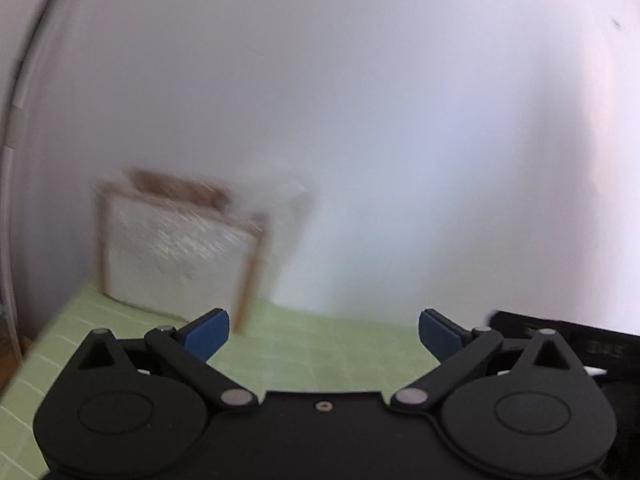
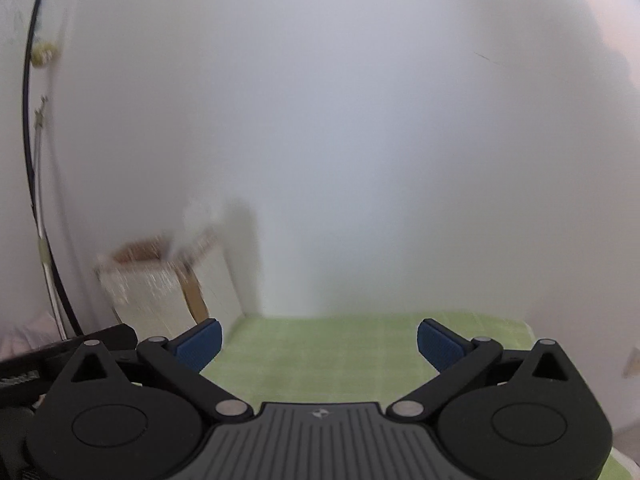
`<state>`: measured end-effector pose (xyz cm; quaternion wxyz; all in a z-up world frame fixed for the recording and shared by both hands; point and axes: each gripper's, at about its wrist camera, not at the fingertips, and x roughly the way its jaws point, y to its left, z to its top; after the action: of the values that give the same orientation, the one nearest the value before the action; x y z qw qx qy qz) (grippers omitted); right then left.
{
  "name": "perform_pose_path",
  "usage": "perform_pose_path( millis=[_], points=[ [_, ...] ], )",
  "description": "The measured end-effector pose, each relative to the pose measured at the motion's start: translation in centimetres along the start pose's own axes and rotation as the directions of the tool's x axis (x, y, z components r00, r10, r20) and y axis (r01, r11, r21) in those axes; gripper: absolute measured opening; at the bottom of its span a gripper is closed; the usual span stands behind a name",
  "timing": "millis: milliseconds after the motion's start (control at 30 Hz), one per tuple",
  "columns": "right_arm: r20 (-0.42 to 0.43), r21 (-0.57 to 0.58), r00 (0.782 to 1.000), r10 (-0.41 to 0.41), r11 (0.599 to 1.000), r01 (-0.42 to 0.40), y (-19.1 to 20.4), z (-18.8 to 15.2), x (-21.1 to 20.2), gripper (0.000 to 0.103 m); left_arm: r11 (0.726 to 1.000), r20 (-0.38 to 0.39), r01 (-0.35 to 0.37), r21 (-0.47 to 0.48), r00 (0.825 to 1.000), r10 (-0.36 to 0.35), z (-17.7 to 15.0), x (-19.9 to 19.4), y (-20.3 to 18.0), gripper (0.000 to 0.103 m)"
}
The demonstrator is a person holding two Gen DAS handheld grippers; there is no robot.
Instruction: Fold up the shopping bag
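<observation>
Against the white wall at the far left of the tabletop (image 1: 280, 356), which has a pale green gridded mat on it, stands the shopping bag (image 1: 172, 256): a silvery-white woven plastic bag with brown trim on its edges. It looks upright and not yet flattened; both views are smeared, so finer detail is hard to read.

Left gripper (image 1: 324, 338): black linkage, blue pads, jaws spread wide, nothing between them. It sits short of the bag, with the bag ahead and to its left. Right gripper (image 2: 319, 344): same build, jaws wide as well and empty, aimed at bare mat, with the bag well off to its left. A black cable (image 2: 30, 160) runs down the wall beside the bag in the right view.

My read: no fold is started and neither gripper has hold of anything.

Risks from here:
- The bag is tight to the wall, so a push-in grasp could shove it flat against the wall or tip it over.
- The woven plastic looks slick and springy, so a fold may pop back open or slide on the mat.
- The cable sits close to the bag, so the left gripper could snag it on approach.
- The grippers are side by side, so they could clash if both reach left.
</observation>
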<state>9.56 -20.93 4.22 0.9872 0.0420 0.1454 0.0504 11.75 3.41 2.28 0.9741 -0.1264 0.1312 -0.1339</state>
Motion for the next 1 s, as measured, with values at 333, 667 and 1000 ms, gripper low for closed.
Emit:
perform_pose_path(
  millis=[333,667,1000],
  points=[
    [-0.024,0.017,0.996,-0.09,0.996,0.091,-0.4,-4.1,-5.8,0.103,0.998,-0.138,-0.041,0.046,0.989,0.047,-4.1,-3.8,-2.5,0.102],
    [-0.081,-0.043,0.989,-0.127,0.991,0.124,2.2,-8.2,-7.7,0.103,0.973,-0.227,-0.163,0.166,0.953,0.199,-7.9,-6.1,-4.3,0.102],
    [-0.091,-0.068,0.988,-0.128,0.99,0.122,3.8,-9.1,-8.1,0.103,0.975,-0.215,-0.158,0.155,0.958,0.189,-7.9,-7.1,-3.6,0.102]
  ],
)
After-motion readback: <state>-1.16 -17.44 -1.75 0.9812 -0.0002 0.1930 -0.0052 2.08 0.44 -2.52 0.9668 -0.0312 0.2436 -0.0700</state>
